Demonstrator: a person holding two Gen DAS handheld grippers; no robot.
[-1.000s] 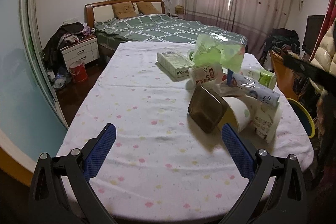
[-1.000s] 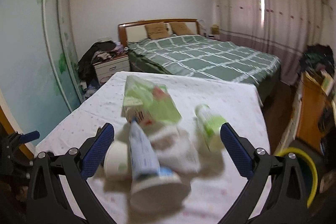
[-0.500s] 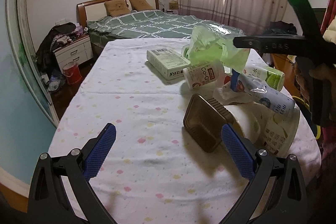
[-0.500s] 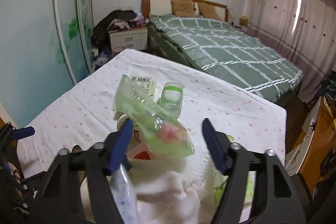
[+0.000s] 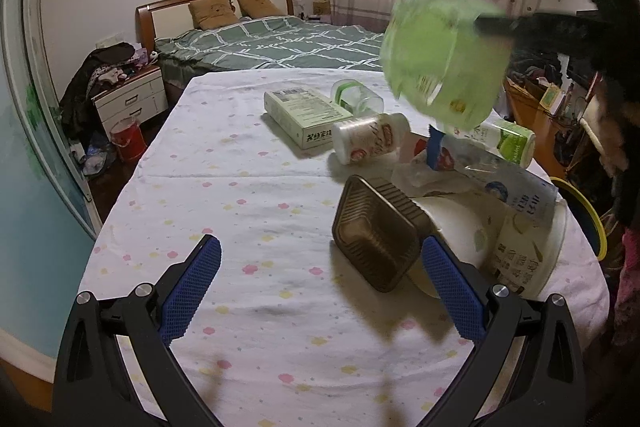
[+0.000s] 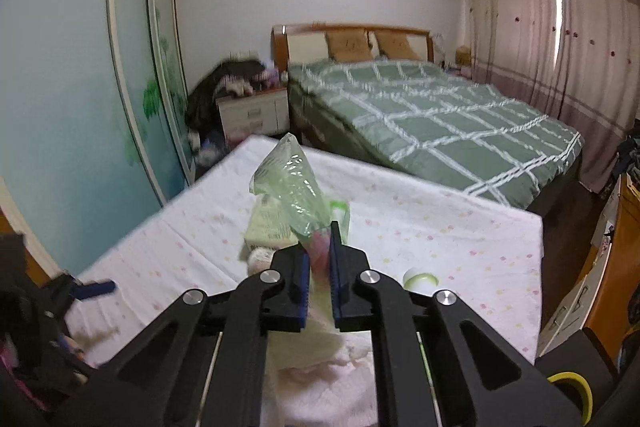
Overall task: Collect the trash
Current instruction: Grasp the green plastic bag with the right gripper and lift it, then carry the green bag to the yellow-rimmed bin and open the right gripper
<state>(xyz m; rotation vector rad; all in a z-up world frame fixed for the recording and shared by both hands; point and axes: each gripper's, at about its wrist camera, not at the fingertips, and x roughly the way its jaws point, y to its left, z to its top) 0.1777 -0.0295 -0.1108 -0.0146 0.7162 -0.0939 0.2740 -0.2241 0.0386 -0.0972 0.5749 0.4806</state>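
The right claw [image 6: 319, 259] is clamped on a crumpled green plastic bag [image 6: 294, 187], held up off the table [image 6: 440, 227] above the pile of rubbish. The left claw [image 5: 320, 283] hangs wide apart over the tablecloth, gripping nothing, with a brown plastic tray [image 5: 376, 239] tipped on its side just ahead of its right finger. Beyond lie a paper bowl [image 5: 520, 247], a white jar [image 5: 368, 143] and a green box [image 5: 306, 117].

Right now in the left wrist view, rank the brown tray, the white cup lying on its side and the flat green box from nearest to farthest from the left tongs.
1. Brown tray, by the right fingertip.
2. White cup, mid-table.
3. Green box, farther back, left of the cup.
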